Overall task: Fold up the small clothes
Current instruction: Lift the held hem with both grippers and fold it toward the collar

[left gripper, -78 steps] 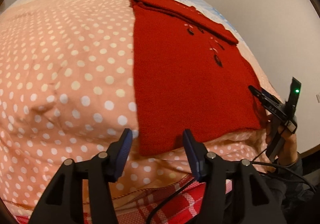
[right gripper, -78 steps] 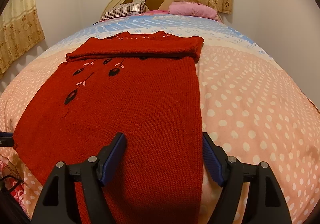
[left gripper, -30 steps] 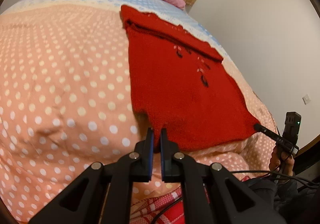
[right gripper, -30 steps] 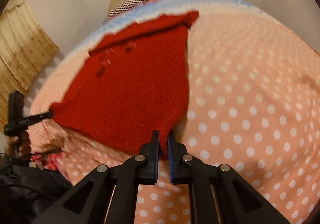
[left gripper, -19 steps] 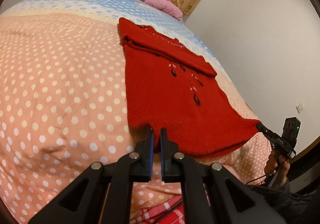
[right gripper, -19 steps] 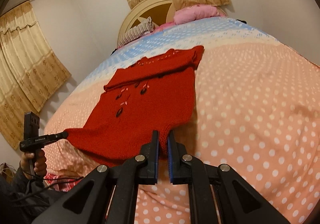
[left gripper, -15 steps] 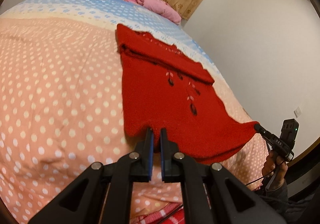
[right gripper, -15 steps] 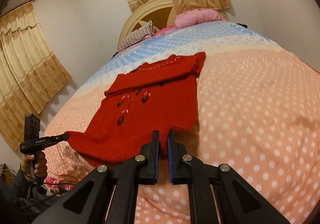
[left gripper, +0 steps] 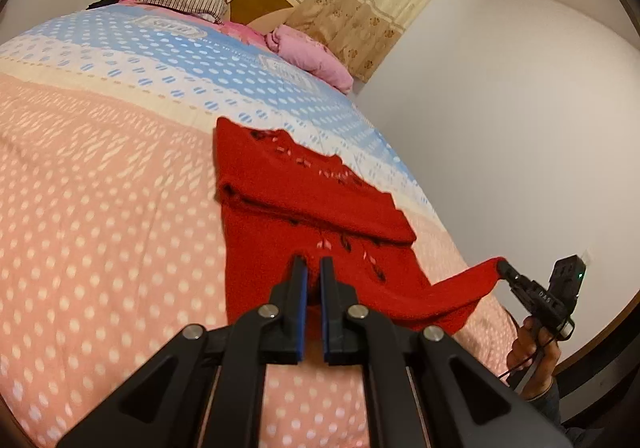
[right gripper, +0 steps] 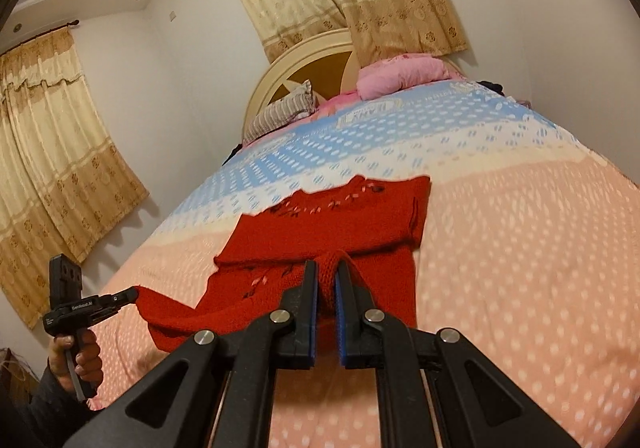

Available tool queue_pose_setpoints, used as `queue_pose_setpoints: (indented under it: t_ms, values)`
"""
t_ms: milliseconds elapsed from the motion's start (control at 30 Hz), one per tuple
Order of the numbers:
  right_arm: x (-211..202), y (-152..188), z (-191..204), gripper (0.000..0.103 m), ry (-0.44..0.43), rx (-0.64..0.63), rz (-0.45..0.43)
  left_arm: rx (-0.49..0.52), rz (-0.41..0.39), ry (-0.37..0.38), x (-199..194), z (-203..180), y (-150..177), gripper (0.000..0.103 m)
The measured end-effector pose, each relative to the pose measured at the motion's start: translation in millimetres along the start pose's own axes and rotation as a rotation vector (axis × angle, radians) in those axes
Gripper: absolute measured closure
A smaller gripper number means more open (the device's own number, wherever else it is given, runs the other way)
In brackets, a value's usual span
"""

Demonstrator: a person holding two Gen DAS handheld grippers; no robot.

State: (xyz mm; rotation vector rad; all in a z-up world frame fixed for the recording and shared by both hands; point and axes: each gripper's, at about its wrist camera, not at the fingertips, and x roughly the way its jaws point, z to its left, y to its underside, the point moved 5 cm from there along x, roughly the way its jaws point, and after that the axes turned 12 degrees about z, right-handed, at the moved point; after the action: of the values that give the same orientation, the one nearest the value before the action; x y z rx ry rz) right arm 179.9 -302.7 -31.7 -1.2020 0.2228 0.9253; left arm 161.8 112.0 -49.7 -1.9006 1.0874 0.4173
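The left gripper [left gripper: 314, 268] is pinching one bottom corner of the red sweater [left gripper: 280, 200], with its two blue pads pressed close on the knit. The right gripper [right gripper: 326, 280] is pinching the other bottom corner, and a bunch of red knit is sticking up between its pads. Both corners are hanging in the air above the bed [left gripper: 100, 208]. The hem is drooping in a soft curve between the two grippers.

The top part of the sweater is lying flat on the spotty cover, with the sleeves folded across it. So the step in hand looks like folding the bottom up over the top. The next move is probably carrying both corners forward together, toward the neck, and laying them down evenly so the edges are lining up.

Both grippers are tilting up and pointing toward the headboard [right gripper: 304, 64]. In the right view, the person's left hand [right gripper: 76, 356] is gripping its handle, low beside the bed.
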Motion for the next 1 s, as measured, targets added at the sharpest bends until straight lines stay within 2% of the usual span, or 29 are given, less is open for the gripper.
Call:
queue_pose_setpoints:
  t_ms: [267,467,1000]
  values:
    - [29,-37,-14,0.096,0.025,0.038,-0.006,0.017,-0.002,-0.003,22,2,-41,0.097]
    - [53,-61,-24,0.096,0.035,0.060,0.001,-0.013,0.018,0.015,45,14,-66,0.097]
    - [128,-115,-56,0.096,0.061,0.112,0.075,-0.057,0.084,-0.008,96,43,-129,0.097]
